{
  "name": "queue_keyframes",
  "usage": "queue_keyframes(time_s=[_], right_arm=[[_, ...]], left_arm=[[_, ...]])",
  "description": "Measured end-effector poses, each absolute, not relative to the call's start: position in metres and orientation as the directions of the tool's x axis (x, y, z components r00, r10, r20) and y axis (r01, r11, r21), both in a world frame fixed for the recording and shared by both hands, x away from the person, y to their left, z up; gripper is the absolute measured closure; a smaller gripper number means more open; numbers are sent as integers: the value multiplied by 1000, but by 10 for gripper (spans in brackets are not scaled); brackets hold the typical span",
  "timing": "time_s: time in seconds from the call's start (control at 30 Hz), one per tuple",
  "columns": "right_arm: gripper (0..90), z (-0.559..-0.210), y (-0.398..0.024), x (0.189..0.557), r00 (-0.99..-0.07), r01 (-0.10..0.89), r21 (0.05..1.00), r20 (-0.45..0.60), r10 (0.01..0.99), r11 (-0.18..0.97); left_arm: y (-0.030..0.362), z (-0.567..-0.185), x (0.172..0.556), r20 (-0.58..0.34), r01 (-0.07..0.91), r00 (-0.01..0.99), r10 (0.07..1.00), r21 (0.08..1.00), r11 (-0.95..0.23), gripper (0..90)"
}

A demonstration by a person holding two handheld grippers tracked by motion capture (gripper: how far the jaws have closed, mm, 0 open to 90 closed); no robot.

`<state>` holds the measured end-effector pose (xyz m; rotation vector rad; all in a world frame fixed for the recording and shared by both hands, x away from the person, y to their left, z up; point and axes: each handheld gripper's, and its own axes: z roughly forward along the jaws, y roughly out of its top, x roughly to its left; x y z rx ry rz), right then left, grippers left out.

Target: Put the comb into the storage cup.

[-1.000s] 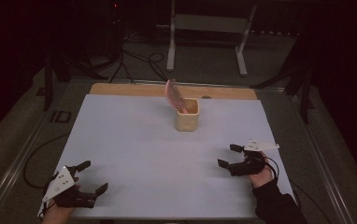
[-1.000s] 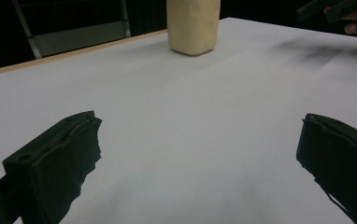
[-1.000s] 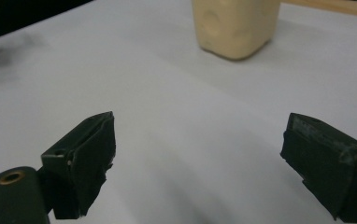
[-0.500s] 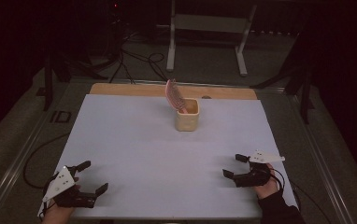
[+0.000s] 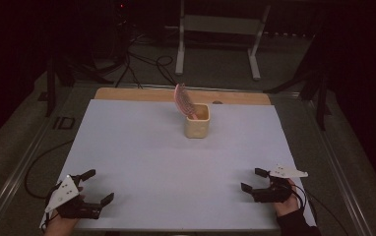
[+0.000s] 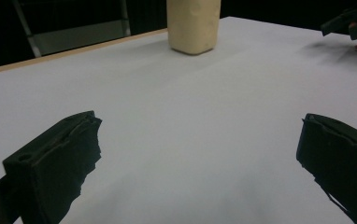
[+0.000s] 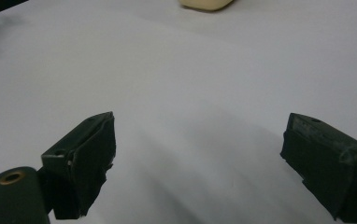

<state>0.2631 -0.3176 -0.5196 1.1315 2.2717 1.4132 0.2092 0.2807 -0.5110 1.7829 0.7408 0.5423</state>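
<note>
Cup (image 5: 197, 127) with the pink brush (image 5: 183, 101) standing in it sits at the table's (image 5: 141, 147) far middle, well apart from both grippers. I judge a slow, level approach best. Left gripper (image 5: 91, 188) and right gripper (image 5: 251, 180) rest near me, fingers spread wide, holding nothing.

The counter (image 5: 141, 147) is covered by a plain white sheet, with a strip of bare light wood (image 5: 127, 94) left showing along its far edge. Toward the far side, a little right of the middle, stands a cream cup (image 5: 197, 121) — upright, squarish, with a pink comb (image 5: 182, 100) leaning out of it to the left. In the left gripper view the cup (image 6: 194, 25) casts a faint shadow on the sheet — its surface is otherwise smooth.
</note>
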Motion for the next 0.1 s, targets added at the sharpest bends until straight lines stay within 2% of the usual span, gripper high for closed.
queue_keyframes(time_s=[0.1], right_arm=[[97,-520,-317,264,-678,476,848,183,712,235]], left_arm=[[281,-511,209,7,222,702,712,948,-228,0]])
